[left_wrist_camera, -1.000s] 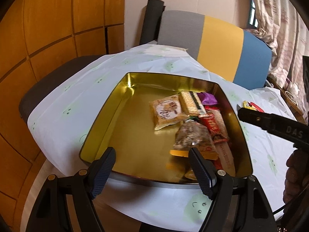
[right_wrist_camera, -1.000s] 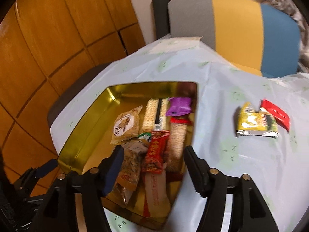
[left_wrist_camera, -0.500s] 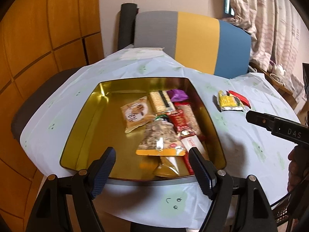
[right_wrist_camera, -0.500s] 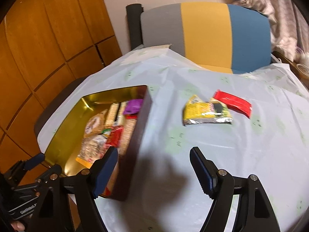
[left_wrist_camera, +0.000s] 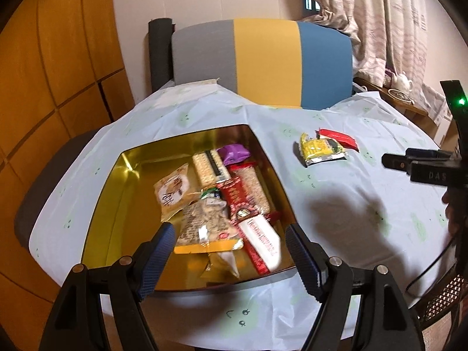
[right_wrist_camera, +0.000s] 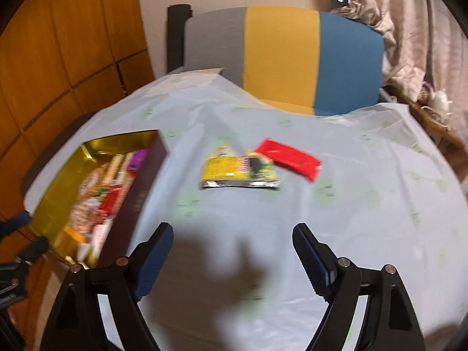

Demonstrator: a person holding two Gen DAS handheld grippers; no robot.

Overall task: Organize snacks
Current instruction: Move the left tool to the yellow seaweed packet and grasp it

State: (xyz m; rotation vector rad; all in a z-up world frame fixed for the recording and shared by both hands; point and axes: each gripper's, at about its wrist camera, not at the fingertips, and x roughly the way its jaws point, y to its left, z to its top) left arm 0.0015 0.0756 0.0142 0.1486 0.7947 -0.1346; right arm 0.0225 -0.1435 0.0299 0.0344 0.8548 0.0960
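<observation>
A gold tin (left_wrist_camera: 117,201) holding several snack packets sits on the left of the table; the tin (right_wrist_camera: 58,181) is at the left edge of the right wrist view. On the cloth lie a yellow packet (right_wrist_camera: 237,172) and a red packet (right_wrist_camera: 288,158), touching; the left wrist view shows the yellow packet (left_wrist_camera: 320,149) and the red packet (left_wrist_camera: 339,137) right of the tin. My left gripper (left_wrist_camera: 229,237) hovers open over the tin's near edge, nothing between its fingers. My right gripper (right_wrist_camera: 232,237) is over bare cloth short of the two packets, its jaws opening and empty.
A pale tablecloth (right_wrist_camera: 351,204) with green prints covers the round table. A grey, yellow and blue chair back (left_wrist_camera: 263,61) stands beyond it. Wooden panels (left_wrist_camera: 58,58) are at the left, curtains (left_wrist_camera: 395,23) at the right. A teapot (left_wrist_camera: 402,80) sits on a side surface.
Both grippers have swung right. The right gripper left the tin for the cloth before the two loose packets, and its jaws widened. The left view now takes in those packets.
</observation>
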